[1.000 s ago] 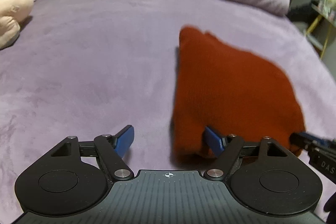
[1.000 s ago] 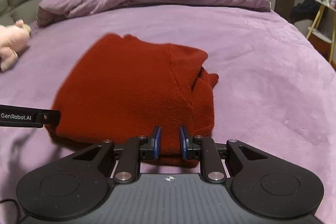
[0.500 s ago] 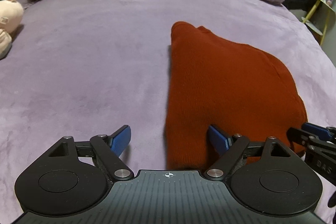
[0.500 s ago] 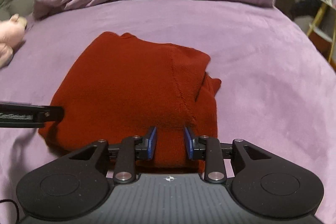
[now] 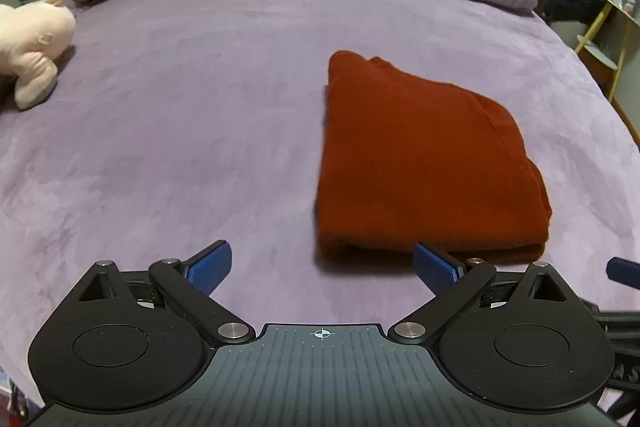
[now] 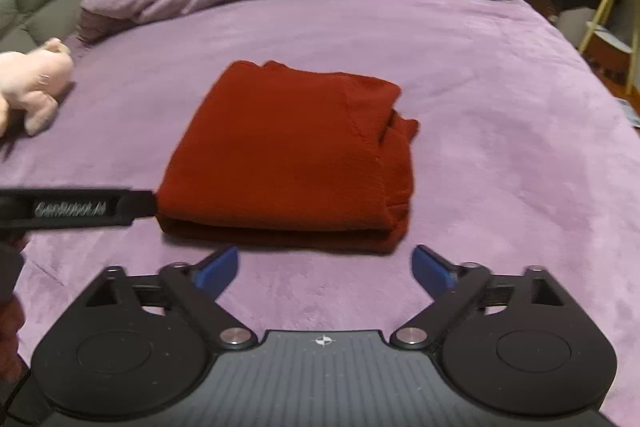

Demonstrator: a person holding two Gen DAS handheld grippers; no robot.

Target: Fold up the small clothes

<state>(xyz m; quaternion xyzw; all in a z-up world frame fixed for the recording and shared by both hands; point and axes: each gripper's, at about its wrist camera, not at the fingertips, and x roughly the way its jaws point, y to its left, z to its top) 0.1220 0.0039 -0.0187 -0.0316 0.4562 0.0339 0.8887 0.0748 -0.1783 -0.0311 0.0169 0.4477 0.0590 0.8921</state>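
Red garment [image 6: 288, 151] folded on bed [image 6: 500, 115] — grippers apart

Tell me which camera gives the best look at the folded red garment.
The right wrist view: the folded red garment lies centred and whole there, showing its stacked layers along the near edge and the tucked part on its right side. The left wrist view shows it off to the right, its near edge partly behind a blue fingertip.

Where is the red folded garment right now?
The red folded garment lies on the purple bed, centred just beyond the open right gripper, with the pink plush toy far to its left.
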